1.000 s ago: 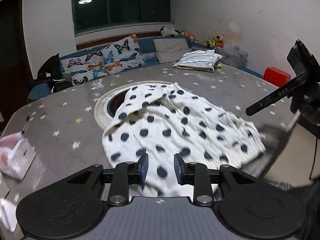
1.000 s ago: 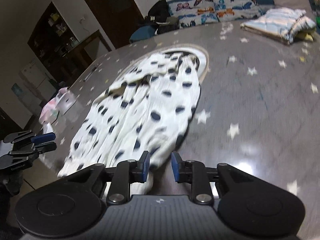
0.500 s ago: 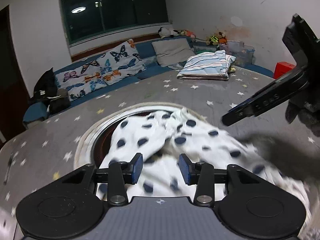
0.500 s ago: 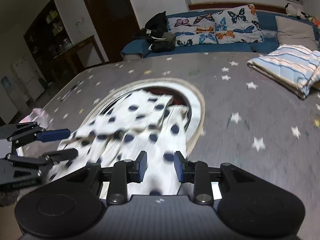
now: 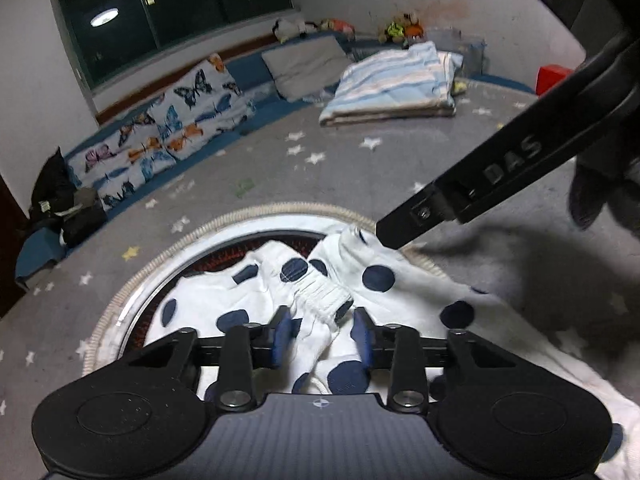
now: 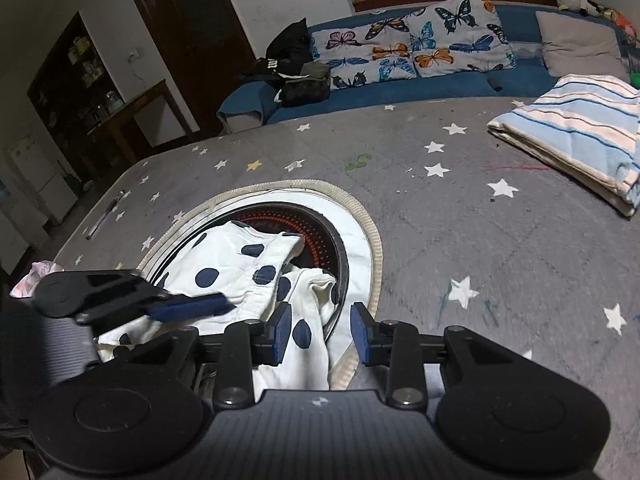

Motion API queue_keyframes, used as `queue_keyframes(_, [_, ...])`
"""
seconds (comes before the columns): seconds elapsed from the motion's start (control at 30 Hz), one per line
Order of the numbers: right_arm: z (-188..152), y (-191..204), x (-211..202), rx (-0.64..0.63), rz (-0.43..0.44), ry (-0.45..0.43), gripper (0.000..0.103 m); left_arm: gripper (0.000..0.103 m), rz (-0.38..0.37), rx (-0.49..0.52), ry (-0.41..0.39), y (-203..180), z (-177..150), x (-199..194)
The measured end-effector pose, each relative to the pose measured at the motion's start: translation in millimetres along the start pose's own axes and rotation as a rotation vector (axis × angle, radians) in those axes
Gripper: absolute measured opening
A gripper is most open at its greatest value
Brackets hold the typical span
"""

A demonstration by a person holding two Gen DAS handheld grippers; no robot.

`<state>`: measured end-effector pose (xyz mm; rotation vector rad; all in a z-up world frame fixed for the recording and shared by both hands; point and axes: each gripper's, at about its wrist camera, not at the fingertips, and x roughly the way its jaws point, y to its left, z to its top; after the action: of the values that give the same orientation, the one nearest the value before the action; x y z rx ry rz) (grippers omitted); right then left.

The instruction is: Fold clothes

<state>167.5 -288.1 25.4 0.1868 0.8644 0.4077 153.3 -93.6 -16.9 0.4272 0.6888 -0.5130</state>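
Looking down the left wrist view, the polka-dot garment [image 5: 304, 300] lies bunched right under the left gripper [image 5: 322, 338], jaws spread with a gathered cuff sitting between them, nothing pinched yet; the cloth runs off toward the lower right over the round inset [image 5: 160, 268] in the star-print table [image 5: 360, 176]. In the right wrist view, the right gripper [image 6: 320, 330] is open too, a fold hanging just left of its gap, so the left one looks nearer to a grab. A second ago the garment lay spread wider and both jaws were narrower.
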Motion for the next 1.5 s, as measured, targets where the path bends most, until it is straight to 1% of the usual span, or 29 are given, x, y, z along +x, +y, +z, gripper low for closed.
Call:
queue_keyframes(0.03, [0.8, -0.4, 2.1, 0.0, 0.006, 0.004, 0.033, 0.021, -0.005, -0.008, 0.005, 2.5, -0.4, 3.3])
queue_keyframes(0.07, [2.0, -0.4, 5.3, 0.001, 0.011, 0.007, 0.033, 0.015, -0.011, -0.016, 0.011, 5.0, -0.8, 6.7])
queue_keyframes(0.1, [3.3, -0.5, 8.5, 0.002, 0.017, 0.01, 0.035, 0.013, -0.016, -0.031, 0.009, 8.5, -0.8, 6.9])
queue_keyframes(0.2, [6.1, 0.7, 19.6, 0.006, 0.029, 0.021, 0.036, 0.011, -0.038, -0.1, -0.023, 25.8, 0.8, -2.7])
queue_keyframes(0.27, [7.2, 2.5, 25.9, 0.006, 0.037, 0.026, 0.036, 0.01, -0.039, -0.135, -0.054, 37.9, 3.7, -11.8])
queue_keyframes(0.37, [9.1, 7.0, 36.1, -0.002, 0.048, 0.033, 0.043, 0.01, -0.002, -0.187, -0.097, 61.4, 6.9, -24.8])
queue_keyframes(0.47, [11.4, 10.0, 45.6, -0.011, 0.042, 0.036, 0.043, 0.009, 0.055, -0.252, -0.123, 91.8, 8.2, -35.6])
queue_keyframes(0.57, [11.4, 11.1, 53.8, -0.018, 0.026, 0.044, 0.038, 0.009, 0.131, -0.317, -0.133, 123.3, 2.8, -45.2])
queue_keyframes(0.67, [11.9, 11.1, 54.3, -0.021, 0.021, 0.035, 0.019, 0.009, 0.203, -0.381, -0.129, 156.3, -6.9, -51.3])
queue_keyframes(0.7, [13.2, 11.0, 52.7, -0.021, 0.017, 0.025, 0.014, 0.009, 0.234, -0.397, -0.122, 167.7, -12.1, -53.3])
queue_keyframes(0.77, [16.4, 10.5, 48.0, -0.017, -0.012, 0.001, 0.008, 0.008, 0.284, -0.421, -0.105, 185.2, -20.2, -53.8])
queue_keyframes(0.93, [26.8, 4.2, 26.7, -0.005, -0.054, -0.09, 0.006, 0.008, 0.397, -0.465, -0.038, 219.5, -45.5, -49.0])
queue_keyframes(1.03, [32.6, -1.0, 15.9, 0.015, -0.093, -0.132, 0.006, 0.009, 0.442, -0.467, 0.028, 227.3, -60.9, -41.4])
queue_keyframes(1.07, [33.5, -3.2, 14.3, 0.02, -0.1, -0.137, 0.006, 0.013, 0.457, -0.468, 0.05, 229.8, -66.1, -38.8])
queue_keyframes(1.1, [34.4, -5.5, 13.2, 0.025, -0.107, -0.14, 0.006, 0.013, 0.47, -0.471, 0.064, 231.7, -70.8, -38.2])
queue_keyframes(1.2, [31.9, -11.1, 16.4, 0.028, -0.148, -0.116, 0.006, 0.013, 0.492, -0.464, 0.067, 233.4, -75.7, -39.2])
queue_keyframes(1.37, [26.3, -19.3, 33.3, 0.013, -0.233, -0.023, 0.007, 0.013, 0.549, -0.42, 0.065, 237.4, -70.4, -38.3])
queue_keyframes(1.43, [25.6, -22.7, 35.0, 0.019, -0.249, -0.014, 0.009, 0.013, 0.575, -0.409, 0.072, 242.7, -69.7, -36.5])
queue_keyframes(1.47, [25.4, -24.1, 35.5, 0.022, -0.258, -0.011, 0.01, 0.013, 0.586, -0.409, 0.079, 245.5, -70.5, -35.4])
queue_keyframes(1.5, [25.6, -24.9, 34.5, 0.025, -0.27, -0.014, 0.017, 0.013, 0.603, -0.416, 0.093, 249.2, -71.2, -35.0])
